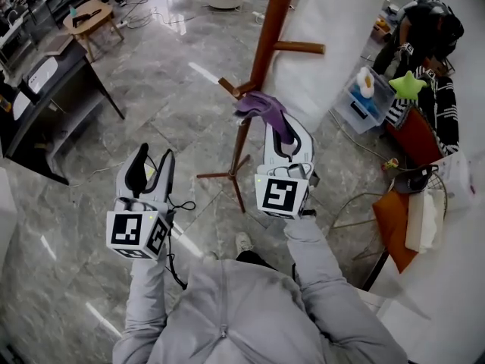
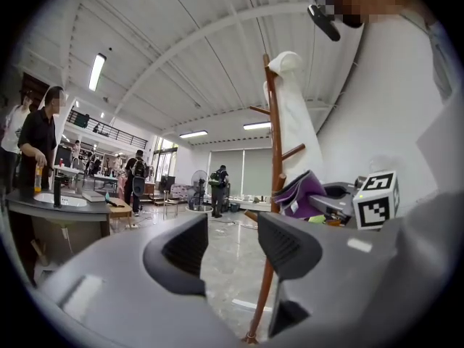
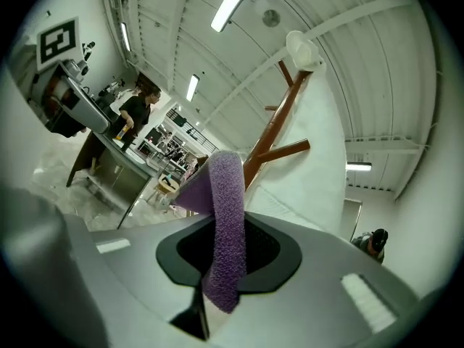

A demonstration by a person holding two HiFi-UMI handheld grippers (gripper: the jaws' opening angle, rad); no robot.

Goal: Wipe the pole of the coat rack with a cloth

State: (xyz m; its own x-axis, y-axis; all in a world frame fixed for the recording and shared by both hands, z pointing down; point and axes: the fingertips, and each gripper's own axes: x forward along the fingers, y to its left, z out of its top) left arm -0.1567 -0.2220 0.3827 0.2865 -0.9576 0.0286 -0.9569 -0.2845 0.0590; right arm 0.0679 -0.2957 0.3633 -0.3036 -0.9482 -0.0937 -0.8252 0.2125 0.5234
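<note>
The coat rack's brown wooden pole (image 1: 261,48) rises from splayed legs on the marble floor, with short pegs on its sides. My right gripper (image 1: 282,139) is shut on a purple cloth (image 1: 265,108), which it holds up against the pole at a peg. In the right gripper view the cloth (image 3: 225,223) is pinched between the jaws, with the pole (image 3: 279,122) just beyond. My left gripper (image 1: 154,158) hangs open and empty to the left of the rack. Its own view shows the pole (image 2: 275,158), the cloth (image 2: 304,194) and nothing between its jaws.
A white hat (image 3: 301,49) sits on the pole's top. A white column (image 1: 341,21) stands right behind the rack. To the right are a plastic box (image 1: 362,97), a green star toy (image 1: 408,86), a person (image 1: 428,29) and an orange chair (image 1: 394,226). A black desk (image 1: 45,89) stands left.
</note>
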